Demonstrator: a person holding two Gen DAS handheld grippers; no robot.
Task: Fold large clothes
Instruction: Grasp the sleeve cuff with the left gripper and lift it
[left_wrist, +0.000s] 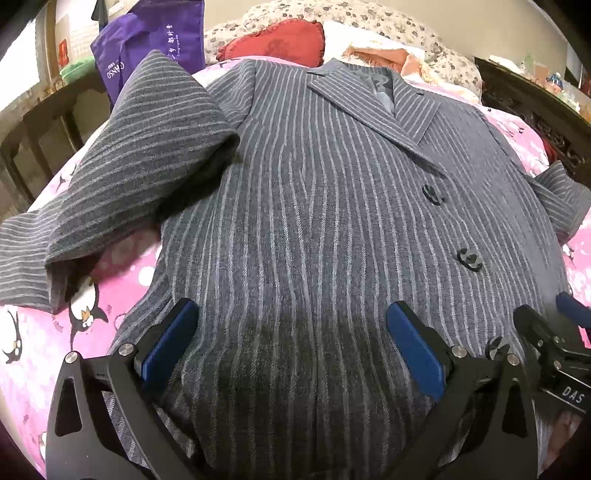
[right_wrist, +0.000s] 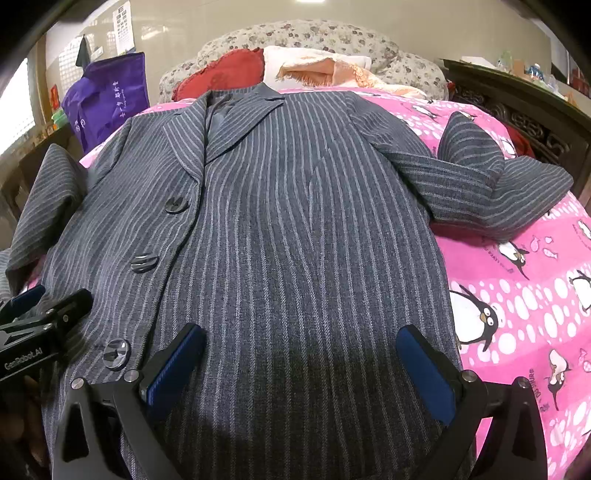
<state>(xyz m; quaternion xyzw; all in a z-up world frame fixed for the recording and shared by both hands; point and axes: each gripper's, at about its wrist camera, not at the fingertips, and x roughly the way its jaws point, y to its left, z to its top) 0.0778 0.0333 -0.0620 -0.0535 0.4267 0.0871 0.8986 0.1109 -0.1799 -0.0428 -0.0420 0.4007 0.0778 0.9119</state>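
Note:
A grey pinstriped coat (left_wrist: 314, 192) (right_wrist: 295, 206) lies front-up and buttoned on a pink penguin bedspread (right_wrist: 524, 302). Its collar points away from me. One sleeve (left_wrist: 140, 155) is bent and bunched off the left side. The other sleeve (right_wrist: 491, 184) is folded out to the right. My left gripper (left_wrist: 291, 317) hangs open over the coat's lower left half, blue pads wide apart, nothing between them. My right gripper (right_wrist: 301, 343) is open over the lower right half. Each gripper shows at the edge of the other's view: right gripper (left_wrist: 561, 332), left gripper (right_wrist: 40, 317).
At the head of the bed lie a red cushion (left_wrist: 273, 42), a peach blanket (right_wrist: 332, 70) and a floral pillow (right_wrist: 325, 37). A purple bag (left_wrist: 147, 44) hangs at the left. Dark carved wooden furniture (right_wrist: 517, 107) borders the right; a dark table (left_wrist: 40, 125) stands left.

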